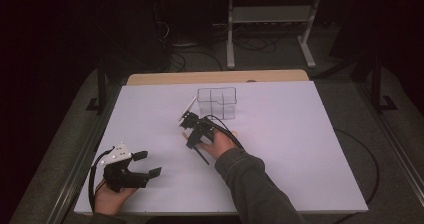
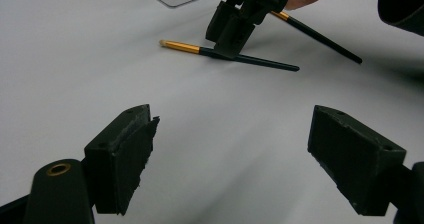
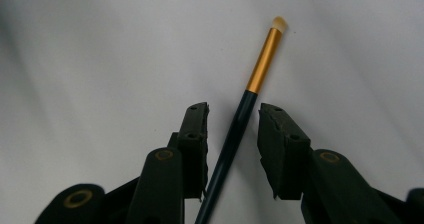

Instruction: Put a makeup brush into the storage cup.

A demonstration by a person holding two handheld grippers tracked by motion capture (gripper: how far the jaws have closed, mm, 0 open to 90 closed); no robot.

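While left tongs (image 2: pixel 230 149) gape, brush (image 3: pixel 240 119) lies between parted right tongs (image 3: pixel 232 134), untouched.

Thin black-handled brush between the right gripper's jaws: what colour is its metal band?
Gold, clearest in right gripper view.

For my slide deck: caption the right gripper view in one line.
Right gripper open, its fingers straddling a gold-banded black brush on the white table.

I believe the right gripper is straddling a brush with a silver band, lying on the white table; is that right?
Nearly: the band is gold, not silver. The right gripper view shows the right gripper straddling the black-handled brush, which lies on the white table.
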